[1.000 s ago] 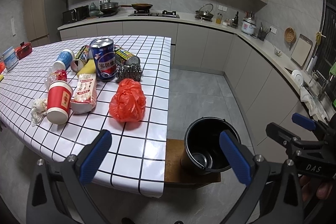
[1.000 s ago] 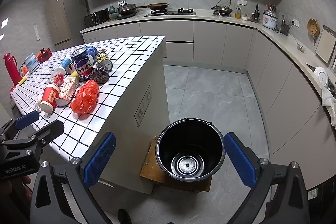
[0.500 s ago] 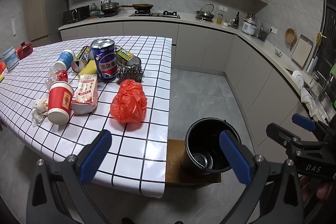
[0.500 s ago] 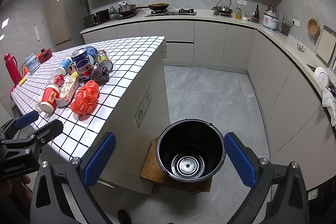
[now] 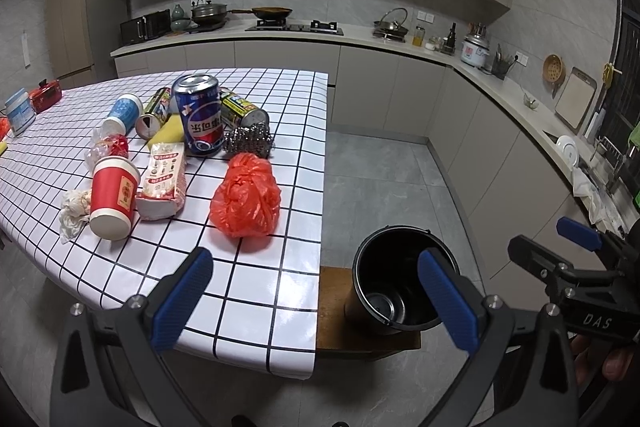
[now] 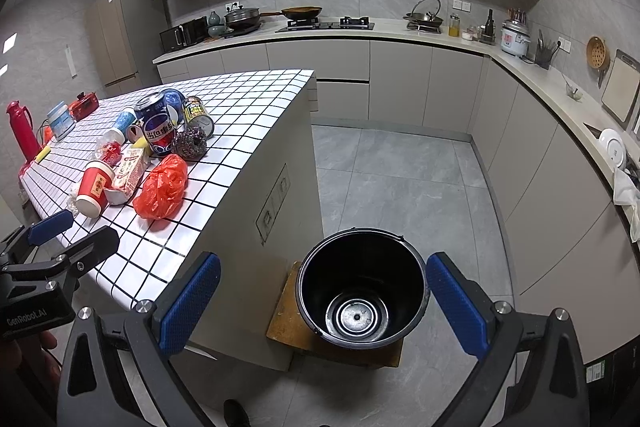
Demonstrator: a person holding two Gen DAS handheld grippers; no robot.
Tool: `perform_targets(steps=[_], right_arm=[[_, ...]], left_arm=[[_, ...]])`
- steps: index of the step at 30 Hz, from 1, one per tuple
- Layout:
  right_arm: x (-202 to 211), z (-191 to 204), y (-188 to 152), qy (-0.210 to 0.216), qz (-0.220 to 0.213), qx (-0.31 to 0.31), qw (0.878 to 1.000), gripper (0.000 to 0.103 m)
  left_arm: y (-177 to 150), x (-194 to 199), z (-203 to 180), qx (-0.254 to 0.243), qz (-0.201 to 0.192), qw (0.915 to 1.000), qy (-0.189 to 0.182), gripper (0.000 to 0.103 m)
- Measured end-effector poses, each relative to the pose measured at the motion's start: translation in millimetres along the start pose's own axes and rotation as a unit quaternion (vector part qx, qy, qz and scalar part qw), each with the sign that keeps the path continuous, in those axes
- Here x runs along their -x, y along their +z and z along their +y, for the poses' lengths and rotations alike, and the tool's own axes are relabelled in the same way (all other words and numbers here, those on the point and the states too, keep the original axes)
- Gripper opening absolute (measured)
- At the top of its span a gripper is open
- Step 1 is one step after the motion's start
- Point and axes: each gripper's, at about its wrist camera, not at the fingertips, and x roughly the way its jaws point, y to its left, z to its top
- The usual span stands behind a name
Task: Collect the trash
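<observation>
Trash lies on the checked table (image 5: 256, 291): a crumpled red plastic bag (image 5: 246, 201), a red paper cup (image 5: 113, 198), a snack packet (image 5: 164, 181), a blue can (image 5: 199, 119), a steel scourer (image 5: 249, 143) and tipped cans. A black bucket (image 5: 400, 277) stands empty on a low wooden stool (image 6: 288, 323) beside the table. My left gripper (image 5: 316, 301) is open, hanging over the table's near corner with nothing between its fingers. My right gripper (image 6: 322, 303) is open above the bucket (image 6: 362, 287), holding nothing.
A crumpled tissue (image 5: 74, 207) and a blue-white cup (image 5: 122, 113) also lie on the table. A red flask (image 6: 22, 131) stands at the far left. Kitchen counters (image 6: 540, 83) run along the back and right walls, with grey floor (image 6: 400, 179) between.
The left gripper has shifted slightly so the table contents sit a little further right in view. The right gripper has barely moved. Both stay open.
</observation>
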Motion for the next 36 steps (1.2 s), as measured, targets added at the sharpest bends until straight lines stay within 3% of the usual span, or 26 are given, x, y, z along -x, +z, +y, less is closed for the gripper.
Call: perform_targets(steps=[21,31,36], right_arm=[[-7,-1,4,-0.003,0.003,-0.015,1.000,0.103],[-25,22,11,-0.002,0.000,0.008,1.000,0.103],[-34,46,16,0.015,-0.020,0.020,0.999,0.103]], left_arm=[[1,-4,16,0.010,0.004,0.9999,0.012,0.103],[2,2,74,0.054,-0.012,0.9959,0.072,0.103],[-3,1,116,0.092,-0.005,0.9923,0.083,0.103]])
